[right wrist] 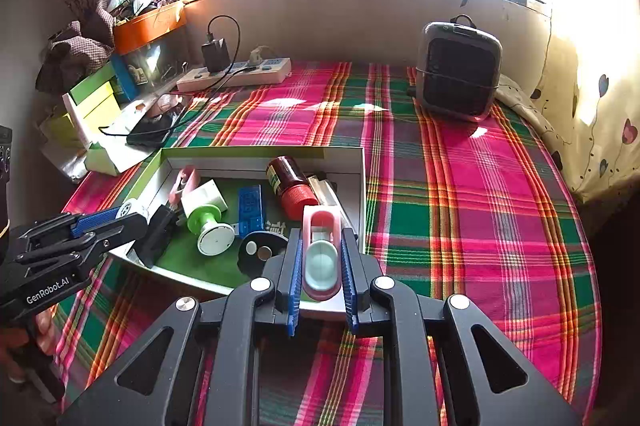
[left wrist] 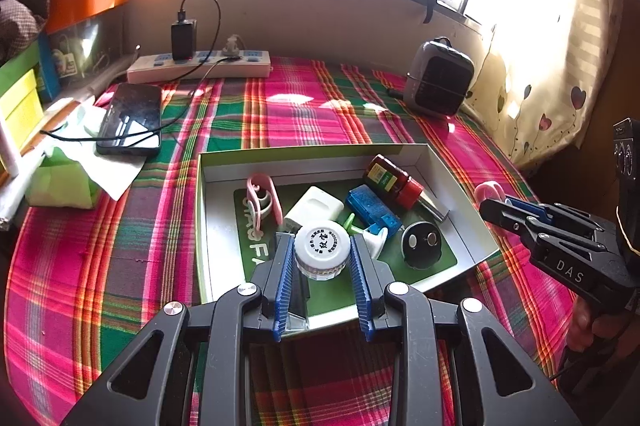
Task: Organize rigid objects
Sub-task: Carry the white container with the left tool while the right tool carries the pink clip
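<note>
A shallow white box [left wrist: 312, 156] with a green mat lies on the plaid cloth. My left gripper [left wrist: 321, 241] is shut on a small white-capped jar [left wrist: 322, 250], held above the box's near part. In the box lie a pink clip [left wrist: 260, 200], a white charger [left wrist: 316, 206], a blue block [left wrist: 372, 210], a red-capped dark bottle [left wrist: 394, 182] and a black disc [left wrist: 422, 242]. My right gripper [right wrist: 321, 238] is shut on a pink oval holder [right wrist: 320, 258] with a pale green inside, above the box's near right corner [right wrist: 362, 162]. The left gripper [right wrist: 132, 212] shows at the box's left.
A power strip [left wrist: 200, 64] with plugged chargers and a cabled phone [left wrist: 130, 118] lie at the back left. A grey heater [right wrist: 458, 74] stands at the back right. Stacked boxes and a tissue pack [left wrist: 60, 182] crowd the left edge. A curtain [right wrist: 592, 86] hangs on the right.
</note>
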Tool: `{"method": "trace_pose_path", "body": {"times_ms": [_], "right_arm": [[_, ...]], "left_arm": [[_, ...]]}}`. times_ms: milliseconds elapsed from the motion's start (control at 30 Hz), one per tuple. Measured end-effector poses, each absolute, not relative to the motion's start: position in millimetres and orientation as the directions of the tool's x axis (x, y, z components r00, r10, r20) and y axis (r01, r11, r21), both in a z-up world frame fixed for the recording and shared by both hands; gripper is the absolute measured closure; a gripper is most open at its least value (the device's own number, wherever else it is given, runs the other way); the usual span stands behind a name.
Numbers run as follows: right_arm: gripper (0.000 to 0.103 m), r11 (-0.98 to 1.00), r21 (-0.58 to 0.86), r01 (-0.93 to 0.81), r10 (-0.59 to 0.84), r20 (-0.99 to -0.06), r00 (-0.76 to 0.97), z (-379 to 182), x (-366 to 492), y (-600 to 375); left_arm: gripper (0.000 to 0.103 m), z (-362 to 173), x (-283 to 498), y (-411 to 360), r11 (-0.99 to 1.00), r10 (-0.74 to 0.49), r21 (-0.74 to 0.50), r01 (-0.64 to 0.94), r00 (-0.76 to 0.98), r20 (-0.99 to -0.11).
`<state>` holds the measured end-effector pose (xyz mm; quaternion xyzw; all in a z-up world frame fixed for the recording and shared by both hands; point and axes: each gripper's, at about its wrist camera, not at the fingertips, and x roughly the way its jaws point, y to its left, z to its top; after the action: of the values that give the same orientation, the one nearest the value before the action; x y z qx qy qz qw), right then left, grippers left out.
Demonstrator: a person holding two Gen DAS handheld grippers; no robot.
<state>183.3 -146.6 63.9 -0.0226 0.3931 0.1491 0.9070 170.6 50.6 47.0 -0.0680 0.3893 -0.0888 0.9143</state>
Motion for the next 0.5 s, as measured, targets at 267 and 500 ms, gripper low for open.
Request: {"method": "trace_pose_path", "body": {"times_ms": [267, 500], "right_arm": [[0.084, 0.958, 0.077, -0.277, 0.241, -0.741, 0.626, 53, 203, -146], [0.084, 0.957, 0.077, -0.28, 0.238, -0.761, 0.604, 42, 212, -144]], "left_arm": [[0.076, 43, 187, 52, 0.976, -0.207, -0.196, 0.093, 0.674, -0.709], [0.076, 35, 198, 50, 0.976, -0.209, -0.199, 0.091, 0.659, -0.723]]}}
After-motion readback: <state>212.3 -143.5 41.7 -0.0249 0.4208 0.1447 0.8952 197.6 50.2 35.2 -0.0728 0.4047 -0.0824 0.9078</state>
